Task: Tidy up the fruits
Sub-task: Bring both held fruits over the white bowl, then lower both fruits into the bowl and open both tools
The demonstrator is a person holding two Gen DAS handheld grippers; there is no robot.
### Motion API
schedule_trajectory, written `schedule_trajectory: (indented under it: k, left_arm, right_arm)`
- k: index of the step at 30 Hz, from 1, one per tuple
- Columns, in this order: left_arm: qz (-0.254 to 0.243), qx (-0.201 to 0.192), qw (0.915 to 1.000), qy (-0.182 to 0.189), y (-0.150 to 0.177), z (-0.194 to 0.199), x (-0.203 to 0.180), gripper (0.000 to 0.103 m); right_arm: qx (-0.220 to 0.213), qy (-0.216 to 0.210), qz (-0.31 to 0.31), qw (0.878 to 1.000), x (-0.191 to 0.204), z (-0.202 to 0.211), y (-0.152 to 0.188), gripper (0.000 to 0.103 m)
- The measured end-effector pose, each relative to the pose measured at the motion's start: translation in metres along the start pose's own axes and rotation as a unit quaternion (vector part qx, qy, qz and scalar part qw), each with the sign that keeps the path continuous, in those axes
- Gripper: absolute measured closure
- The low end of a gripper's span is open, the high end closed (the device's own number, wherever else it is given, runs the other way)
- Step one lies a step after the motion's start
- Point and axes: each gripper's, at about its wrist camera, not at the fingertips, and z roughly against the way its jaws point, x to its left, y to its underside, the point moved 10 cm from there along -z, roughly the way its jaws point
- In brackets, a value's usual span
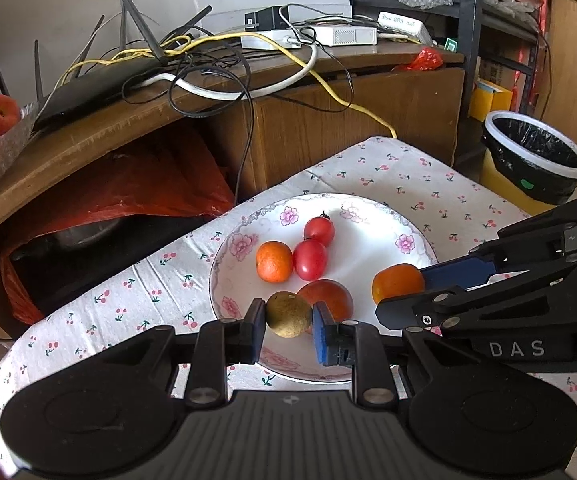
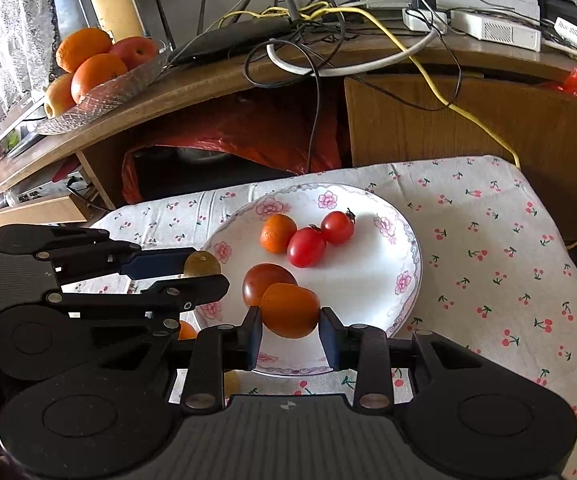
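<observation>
Both are delivering fruit: left gripper [image 1: 288,316] is clamping a round olive-brown fruit [image 1: 288,315], right gripper [image 2: 290,326] an oval orange fruit [image 2: 290,311]; lowering and releasing onto the floral white plate [image 2: 372,280] seems next

The letters "DAS" stand in pale capitals on the black body of the right gripper [image 1: 400,284], seen at the right edge of the left wrist view. On the far wooden desk, a white box [image 1: 402,24] at the right end carries a row of printed digits on its top face; they look like "888" among others, but the print is too small to read surely.
</observation>
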Motion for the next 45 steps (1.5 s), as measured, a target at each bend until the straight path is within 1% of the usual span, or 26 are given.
schedule_trajectory:
  k: [11, 18, 21, 24, 27, 36, 41, 45]
  left_arm:
    - [0.008, 0.004, 1.0, -0.003, -0.003, -0.012, 0.001, 0.071]
    - [0.004, 0.005, 0.9999, -0.009, -0.002, -0.015, 0.001, 0.071]
    - [0.011, -0.002, 0.9999, -0.001, -0.004, -0.013, 0.001, 0.071]
    - [-0.011, -0.005, 0.9997, -0.023, -0.005, -0.013, 0.0, 0.071]
    - [0.0, 0.0, 0.9999, -0.014, -0.004, -0.015, 0.002, 0.071]
    - [0.003, 0.001, 0.9999, -0.014, -0.003, -0.019, 0.001, 0.07]
    - [0.005, 0.002, 0.9999, -0.015, -0.004, -0.02, 0.002, 0.069]
    - [0.008, 0.003, 0.9998, -0.018, -0.004, -0.02, 0.004, 0.065]
  right_arm:
    - [0.0, 0.004, -0.016, 1.0, -0.009, -0.008, -0.002, 0.074]
    - [0.006, 0.008, -0.019, 1.0, -0.012, -0.014, -0.001, 0.074]
    - [0.015, 0.008, -0.01, 1.0, -0.009, -0.018, 0.002, 0.073]
    - [0.015, 0.014, -0.004, 1.0, -0.007, -0.02, 0.004, 0.073]
    - [0.012, 0.018, 0.0, 1.0, -0.008, -0.02, 0.004, 0.073]
    - [0.011, 0.027, 0.007, 1.0, -0.011, -0.022, 0.004, 0.072]
    - [0.01, 0.028, 0.008, 1.0, -0.011, -0.022, 0.003, 0.072]
    - [0.009, 0.031, 0.007, 0.999, -0.011, -0.022, 0.003, 0.072]
